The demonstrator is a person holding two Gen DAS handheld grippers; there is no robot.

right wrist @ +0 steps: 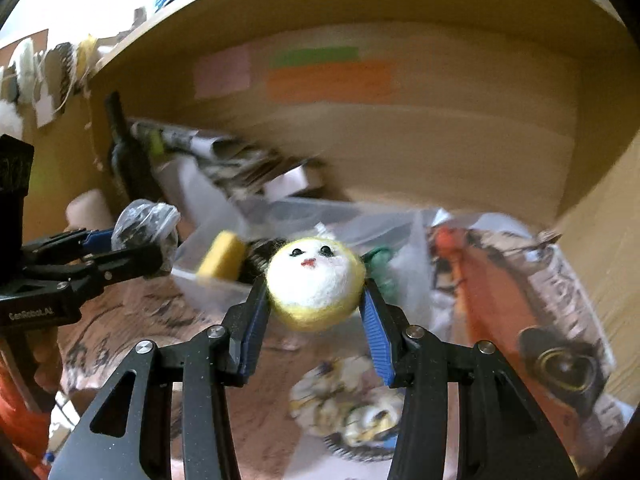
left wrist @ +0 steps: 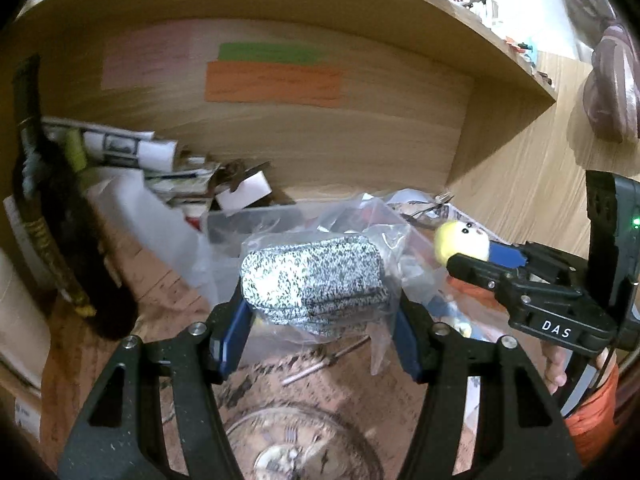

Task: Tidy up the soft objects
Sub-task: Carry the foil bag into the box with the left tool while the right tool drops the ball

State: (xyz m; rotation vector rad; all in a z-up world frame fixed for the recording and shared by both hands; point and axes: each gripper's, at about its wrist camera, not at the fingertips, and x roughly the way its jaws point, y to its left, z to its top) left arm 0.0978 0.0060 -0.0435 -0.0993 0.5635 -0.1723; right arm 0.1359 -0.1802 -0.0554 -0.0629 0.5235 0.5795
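Observation:
My left gripper (left wrist: 320,312) is shut on a clear plastic bag holding speckled grey-white knit fabric (left wrist: 314,280), held above the desk. It also shows in the right wrist view (right wrist: 132,246) with the bag (right wrist: 146,226). My right gripper (right wrist: 316,304) is shut on a yellow-and-white felt ball with a face (right wrist: 316,280), lifted above the desk. In the left wrist view the right gripper (left wrist: 476,260) shows at right with the ball (left wrist: 460,240). A clear plastic bin (right wrist: 280,216) lies ahead of both, with a yellow sponge (right wrist: 222,256) at its near edge.
A dark bottle (left wrist: 44,208) stands at left by rolled papers (left wrist: 120,146). A wooden shelf back (left wrist: 320,132) carries orange and green paper strips. An orange printed bag (right wrist: 512,300) lies at right. A patterned cloth bundle (right wrist: 352,404) rests on the desk below the right gripper.

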